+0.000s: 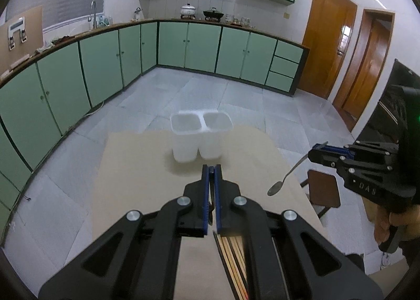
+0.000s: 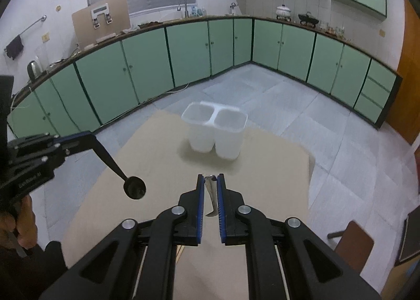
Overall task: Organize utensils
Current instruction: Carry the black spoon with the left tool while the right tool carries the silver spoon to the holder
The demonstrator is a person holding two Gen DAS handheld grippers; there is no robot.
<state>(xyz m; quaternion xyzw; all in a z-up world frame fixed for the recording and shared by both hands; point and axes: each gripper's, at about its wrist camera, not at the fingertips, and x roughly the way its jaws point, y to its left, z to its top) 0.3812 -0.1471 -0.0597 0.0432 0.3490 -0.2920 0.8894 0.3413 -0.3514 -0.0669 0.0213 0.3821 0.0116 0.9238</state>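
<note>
A white two-compartment utensil holder [image 1: 200, 136] stands upright on the tan table; it also shows in the right wrist view [image 2: 215, 132]. My left gripper [image 1: 211, 168] is shut on a black spoon [image 2: 115, 168], which hangs down-right above the table's left side. My right gripper [image 2: 210, 177] is shut on a metal spoon [image 1: 284, 179], held by its handle tip with the bowl hanging low above the table's right side. Both grippers are held short of the holder. A bundle of chopsticks [image 1: 233, 260] lies on the table under my left gripper.
The tan table [image 1: 147, 174] has its far edge just behind the holder. A brown stool [image 1: 324, 188] stands right of the table. Green kitchen cabinets [image 1: 105, 63] line the walls across a grey tiled floor. Wooden doors [image 1: 328, 40] are at the right.
</note>
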